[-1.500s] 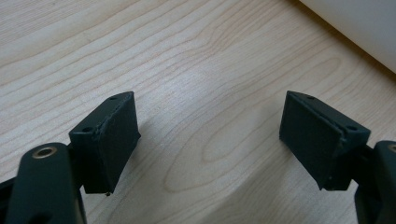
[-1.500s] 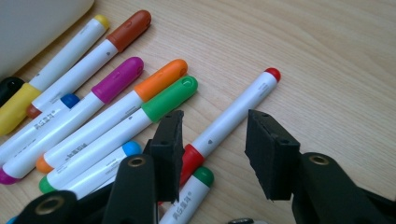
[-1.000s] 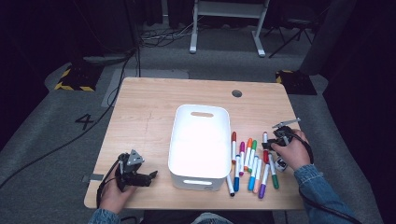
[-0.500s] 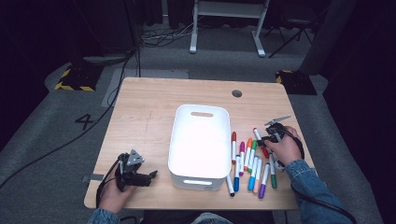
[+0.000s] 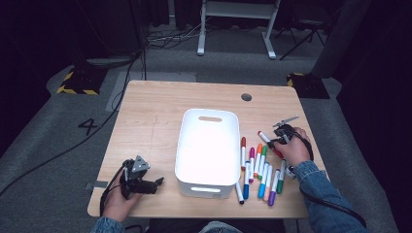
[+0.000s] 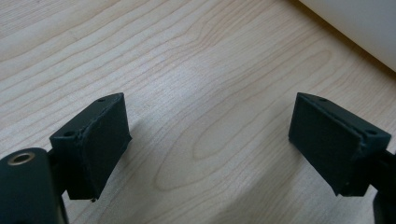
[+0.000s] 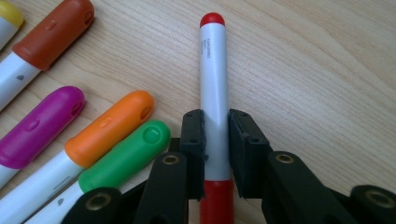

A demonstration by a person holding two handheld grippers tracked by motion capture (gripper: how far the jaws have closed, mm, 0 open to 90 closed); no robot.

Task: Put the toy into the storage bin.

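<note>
A white bin [image 5: 208, 145] stands in the middle of the wooden table [image 5: 155, 116]. Several coloured markers [image 5: 257, 167] lie in a row just right of it. My right gripper [image 5: 278, 140] [image 7: 215, 149] is shut on a red marker [image 5: 270, 143] [image 7: 214, 93], held just above the table beside the orange [image 7: 109, 123], green [image 7: 126, 156] and magenta [image 7: 39, 123] caps. My left gripper [image 5: 154, 183] [image 6: 210, 149] rests near the front left corner of the table, its jaws wide apart over bare wood, nothing between them.
A round cable hole [image 5: 246, 97] sits at the table's far right. The bin's white wall [image 6: 355, 28] shows at the upper right of the left gripper view. Cables [image 5: 111, 111] and a yellow-black striped floor marking [image 5: 77, 82] lie to the left of the table.
My right gripper has lifted the red marker out of the row and carried it toward the far side, a little left. The left gripper has stayed put.
</note>
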